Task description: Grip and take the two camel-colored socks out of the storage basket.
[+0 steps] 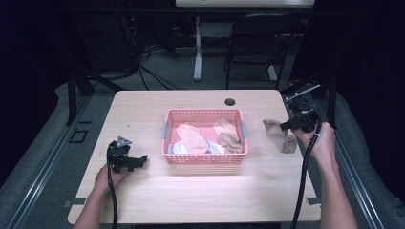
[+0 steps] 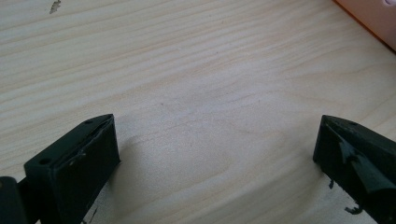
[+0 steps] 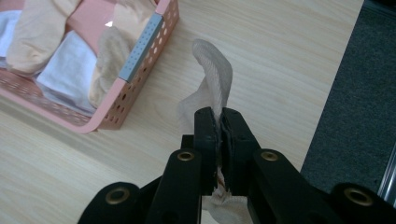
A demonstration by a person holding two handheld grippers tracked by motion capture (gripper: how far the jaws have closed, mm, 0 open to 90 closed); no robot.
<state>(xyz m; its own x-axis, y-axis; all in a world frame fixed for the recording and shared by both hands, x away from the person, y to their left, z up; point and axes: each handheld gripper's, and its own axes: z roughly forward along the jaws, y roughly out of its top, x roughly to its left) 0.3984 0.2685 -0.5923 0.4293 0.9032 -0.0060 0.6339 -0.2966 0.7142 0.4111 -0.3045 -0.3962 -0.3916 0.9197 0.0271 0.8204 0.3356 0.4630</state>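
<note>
A pink perforated basket (image 1: 205, 160) stands mid-table with several socks inside, peach and tan (image 1: 192, 137) among white ones. In the right gripper view the basket's corner (image 3: 135, 84) shows at upper left. My right gripper (image 3: 219, 122) is shut on a beige sock (image 3: 212, 70) that dangles just above the table to the right of the basket. From above, that sock (image 1: 279, 136) hangs off the right gripper (image 1: 288, 126), held by a hand near the table's right edge. My left gripper (image 1: 138, 161) rests on the table left of the basket, jaws wide open over bare wood (image 2: 215, 140).
The wooden table (image 1: 200, 200) has a round cable hole (image 1: 230, 101) behind the basket. Grey carpet lies past its right edge (image 3: 355, 93). A black chair (image 1: 255, 43) and a desk leg (image 1: 197, 47) stand beyond the far side. A cable trails from each gripper.
</note>
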